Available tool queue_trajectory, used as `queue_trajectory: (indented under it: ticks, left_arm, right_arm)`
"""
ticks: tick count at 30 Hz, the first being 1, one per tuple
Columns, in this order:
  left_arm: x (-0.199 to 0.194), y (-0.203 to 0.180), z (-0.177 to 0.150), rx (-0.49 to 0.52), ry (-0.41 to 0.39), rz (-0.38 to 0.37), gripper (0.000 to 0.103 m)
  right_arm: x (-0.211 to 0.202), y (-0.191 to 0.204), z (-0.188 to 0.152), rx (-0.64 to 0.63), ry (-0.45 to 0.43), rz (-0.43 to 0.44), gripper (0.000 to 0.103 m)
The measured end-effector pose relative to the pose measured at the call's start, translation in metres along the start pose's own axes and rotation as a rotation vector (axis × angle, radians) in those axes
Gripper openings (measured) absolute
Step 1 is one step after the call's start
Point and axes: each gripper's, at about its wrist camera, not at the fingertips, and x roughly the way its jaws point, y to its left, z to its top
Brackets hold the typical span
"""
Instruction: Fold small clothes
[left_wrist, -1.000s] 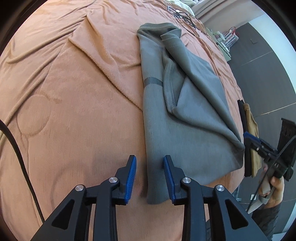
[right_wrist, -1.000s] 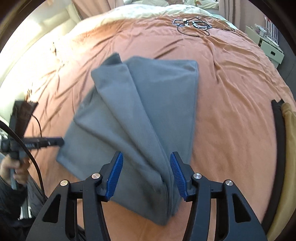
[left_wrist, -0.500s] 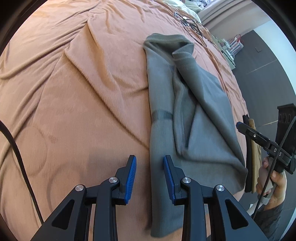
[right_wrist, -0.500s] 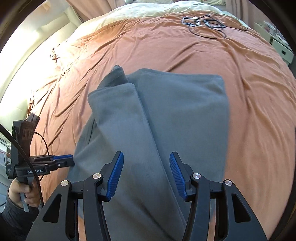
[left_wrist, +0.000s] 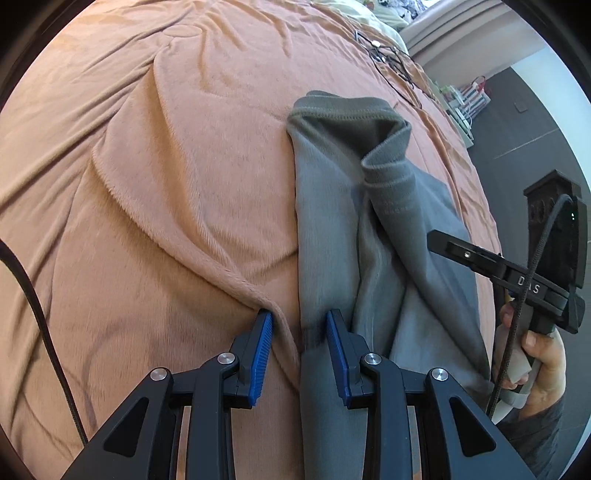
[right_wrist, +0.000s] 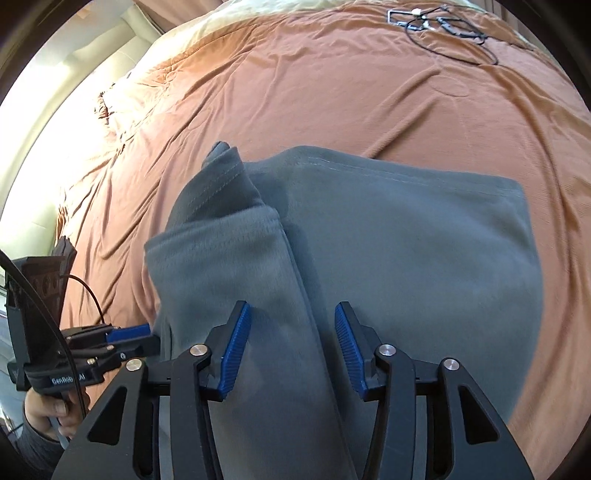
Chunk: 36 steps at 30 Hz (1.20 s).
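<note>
Left wrist view: left tool (left_wrist: 299, 334) released, straddling left edge of grey garment (left_wrist: 332, 221) on orange bedspread (left_wrist: 147, 184).
Right wrist view: right tool (right_wrist: 291, 341) unclenched, jaws just closing, over garment's ridge fold (right_wrist: 295, 266); pads not gripping.

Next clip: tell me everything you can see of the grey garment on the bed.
The grey garment is soft, fleecy-looking cloth with stitched hems, lying partly folded on the orange bedspread. One ribbed, cuff-like end is turned over its middle, leaving a raised fold along its length. The left gripper straddles its long edge, the right gripper its central fold; neither's jaws have pinched it.
</note>
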Motion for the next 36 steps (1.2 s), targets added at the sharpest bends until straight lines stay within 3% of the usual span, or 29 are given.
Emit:
queue_trajectory:
  ticks: [5, 10, 17, 24, 36]
  left_arm:
    - [0.001, 0.001, 0.009, -0.002, -0.001, -0.003, 0.032]
    - [-0.001, 0.002, 0.015, -0.003, -0.005, 0.0, 0.032]
    - [-0.004, 0.0, 0.02, 0.0, -0.023, 0.014, 0.032]
    - [-0.002, -0.001, 0.017, 0.013, -0.028, 0.041, 0.032]
    - [0.003, 0.002, 0.016, 0.003, -0.027, 0.045, 0.032]
  right_arm:
    - [0.017, 0.003, 0.017, 0.002, 0.001, 0.027, 0.026]
    - [0.013, 0.006, 0.019, -0.005, -0.031, 0.013, 0.004]
    - [-0.024, 0.005, 0.012, -0.044, -0.125, -0.044, 0.003]
    - [-0.055, -0.028, 0.011, 0.025, -0.192, -0.137, 0.003]
    - [-0.057, -0.063, -0.003, 0.171, -0.234, -0.309, 0.001]
